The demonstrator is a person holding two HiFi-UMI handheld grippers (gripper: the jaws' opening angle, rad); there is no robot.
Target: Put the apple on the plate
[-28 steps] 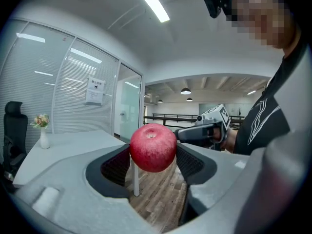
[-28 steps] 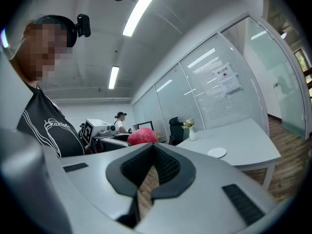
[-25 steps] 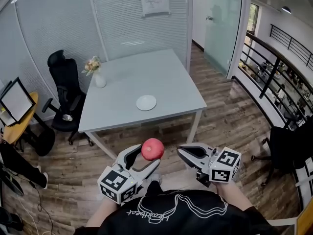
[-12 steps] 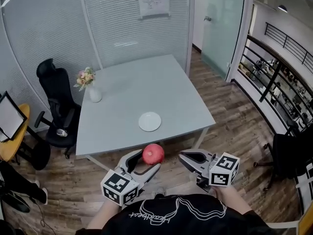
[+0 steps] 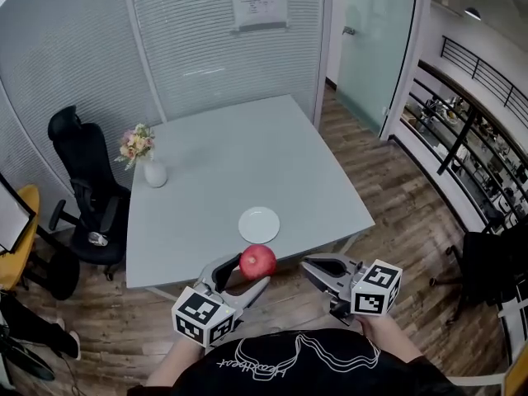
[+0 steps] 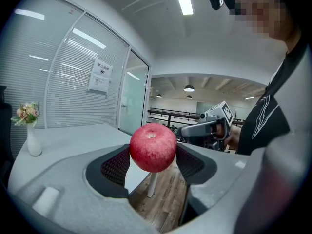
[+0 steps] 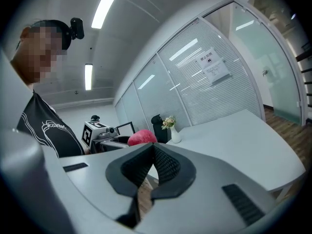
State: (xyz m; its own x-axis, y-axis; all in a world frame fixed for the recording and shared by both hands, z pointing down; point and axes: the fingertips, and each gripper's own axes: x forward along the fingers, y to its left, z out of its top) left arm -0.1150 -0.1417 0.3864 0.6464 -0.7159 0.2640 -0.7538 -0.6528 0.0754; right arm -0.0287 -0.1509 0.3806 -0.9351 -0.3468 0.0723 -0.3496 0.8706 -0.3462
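Observation:
A red apple (image 5: 258, 261) is clamped between the jaws of my left gripper (image 5: 247, 269), just short of the table's near edge; the left gripper view shows the apple (image 6: 153, 146) squeezed by both ribbed pads. The small white plate (image 5: 259, 224) lies on the grey table (image 5: 214, 172), close to that near edge and right beyond the apple. My right gripper (image 5: 314, 265) hangs to the right of the apple, jaws together and nothing in them; in its own view the right gripper (image 7: 148, 147) has its tips meeting, with the apple (image 7: 141, 136) behind.
A white vase of flowers (image 5: 151, 167) stands at the table's left side. A black office chair (image 5: 87, 196) sits left of the table. Glass walls with blinds close the back; wooden floor runs to the right, toward a railing (image 5: 483, 106).
I have walked closer to the table: plate and table edge now lie nearer the grippers. The apple stays held in the left gripper; the right one keeps its place.

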